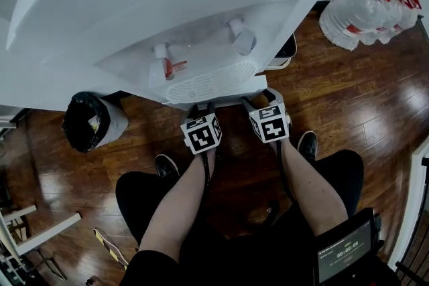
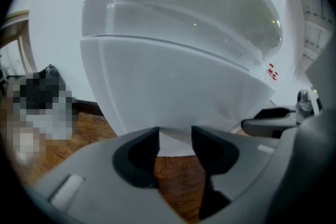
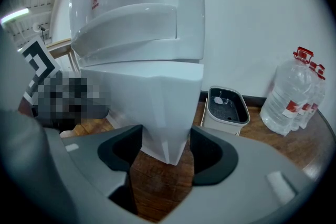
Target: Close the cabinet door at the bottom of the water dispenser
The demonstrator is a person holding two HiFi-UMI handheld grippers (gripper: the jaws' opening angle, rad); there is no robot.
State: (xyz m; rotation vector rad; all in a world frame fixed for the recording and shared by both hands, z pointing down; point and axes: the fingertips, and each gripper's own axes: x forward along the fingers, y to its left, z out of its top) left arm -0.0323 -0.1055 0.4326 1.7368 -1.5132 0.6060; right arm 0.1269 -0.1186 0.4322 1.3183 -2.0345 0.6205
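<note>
A white dispenser [image 1: 167, 10] with a yellow logo, two taps and a drip grille stands on a dark wood floor [image 1: 348, 104], seen steeply from above. A person stands in front of it, bare legs [image 1: 181, 204] and dark shoes [image 1: 307, 143] showing below.

Both arms reach low to the foot of the dispenser, under the drip grille. The left tool [image 1: 201, 107] and the right tool [image 1: 259, 101] sit side by side there, each topped by a cube with square black-and-white markers.

In the left gripper view, the left tool's jaws stand part-way apart and hold nothing. The lower edge of the door [image 2: 168, 97], the plain white panel at the bottom of the dispenser, shows in the gap just past the tips, with floor below it.

In the right gripper view, the right tool's jaws are likewise part-way apart and grip nothing. A vertical corner of the white lower cabinet shows in the gap, close to the tips. Whether the door is fully shut against the cabinet cannot be told.

A bin [image 1: 90, 120] lined with a black bag stands left of the dispenser. A small grey pail [image 3: 226, 107] stands at its right, and clear bottles [image 1: 365, 7] with red caps stand further right.
</note>
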